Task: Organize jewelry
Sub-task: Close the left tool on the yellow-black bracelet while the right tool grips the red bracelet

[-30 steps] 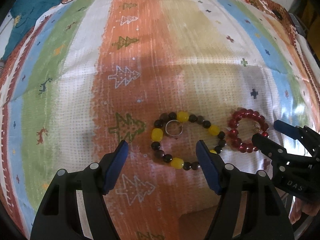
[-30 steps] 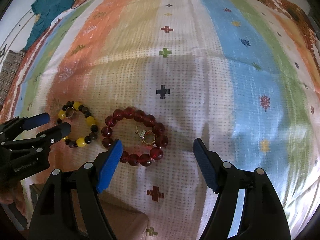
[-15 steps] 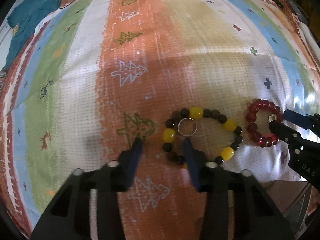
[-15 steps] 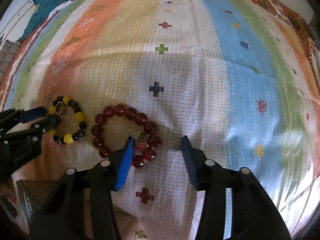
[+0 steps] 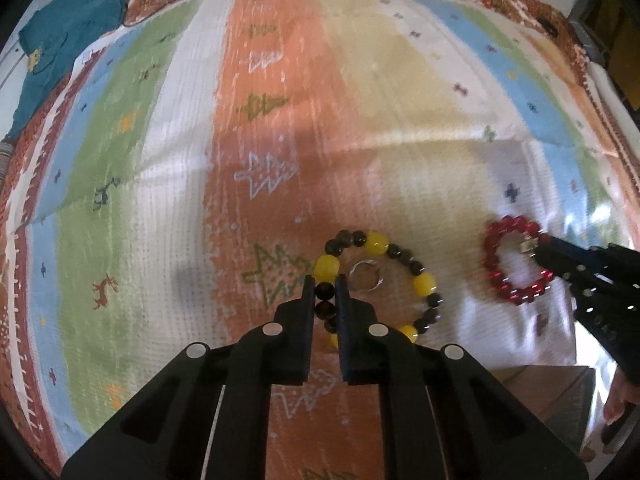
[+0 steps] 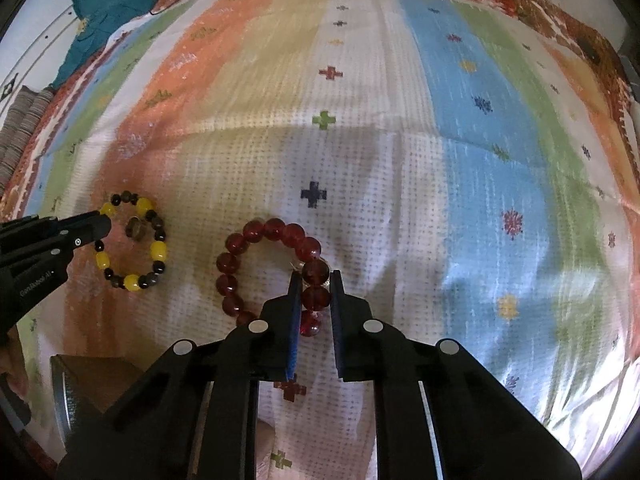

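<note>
A yellow-and-black bracelet [image 5: 378,284] of round glossy beads is laid on a woven striped blanket [image 5: 280,120], with a thin silver ring [image 5: 365,276] inside its loop. Just right of it lies a red bead bracelet [image 6: 272,276] with a small gold piece. A second earlier both pairs of fingers stood wide; now the left gripper [image 5: 325,280] is clamped on dark beads, while the right gripper [image 6: 316,278] is closing on red beads. Beyond the bracelets the blanket is bare.

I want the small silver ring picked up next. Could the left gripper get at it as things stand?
Probably not at once: the left gripper is shut on the yellow-and-black bracelet, which encircles the silver ring. Nothing covers the ring, so once it lets go, likely yes.
</note>
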Action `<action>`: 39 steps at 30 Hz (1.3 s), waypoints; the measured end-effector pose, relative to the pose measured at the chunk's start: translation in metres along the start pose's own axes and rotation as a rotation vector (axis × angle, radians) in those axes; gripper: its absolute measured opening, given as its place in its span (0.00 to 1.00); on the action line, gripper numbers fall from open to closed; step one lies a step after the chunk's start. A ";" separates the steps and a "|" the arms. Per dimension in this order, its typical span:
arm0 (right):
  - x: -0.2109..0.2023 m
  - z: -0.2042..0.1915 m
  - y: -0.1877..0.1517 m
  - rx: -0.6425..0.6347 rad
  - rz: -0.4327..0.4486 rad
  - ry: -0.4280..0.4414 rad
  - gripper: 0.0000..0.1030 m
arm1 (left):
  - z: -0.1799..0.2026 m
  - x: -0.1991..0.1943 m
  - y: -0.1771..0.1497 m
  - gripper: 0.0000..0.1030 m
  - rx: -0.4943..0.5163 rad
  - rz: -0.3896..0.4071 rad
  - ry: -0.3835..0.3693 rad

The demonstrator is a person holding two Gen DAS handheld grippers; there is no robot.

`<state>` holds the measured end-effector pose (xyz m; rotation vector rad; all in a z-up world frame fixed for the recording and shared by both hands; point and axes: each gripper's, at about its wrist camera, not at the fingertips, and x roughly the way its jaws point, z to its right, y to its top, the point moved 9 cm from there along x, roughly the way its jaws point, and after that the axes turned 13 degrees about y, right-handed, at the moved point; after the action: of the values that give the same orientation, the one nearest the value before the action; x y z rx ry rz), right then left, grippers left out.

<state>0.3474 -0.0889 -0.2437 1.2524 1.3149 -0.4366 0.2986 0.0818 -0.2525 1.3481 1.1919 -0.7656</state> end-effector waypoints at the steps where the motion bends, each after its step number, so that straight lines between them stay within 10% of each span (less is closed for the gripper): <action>1: -0.001 -0.005 0.000 -0.001 0.003 0.001 0.14 | 0.001 -0.003 0.004 0.09 0.000 0.008 -0.005; 39: -0.076 -0.039 0.016 -0.069 0.208 0.023 0.14 | 0.018 -0.104 0.017 0.09 -0.013 0.211 -0.093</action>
<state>0.3203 -0.0794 -0.1612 1.3228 1.1940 -0.2286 0.2887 0.0445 -0.1526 1.3870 0.9623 -0.6604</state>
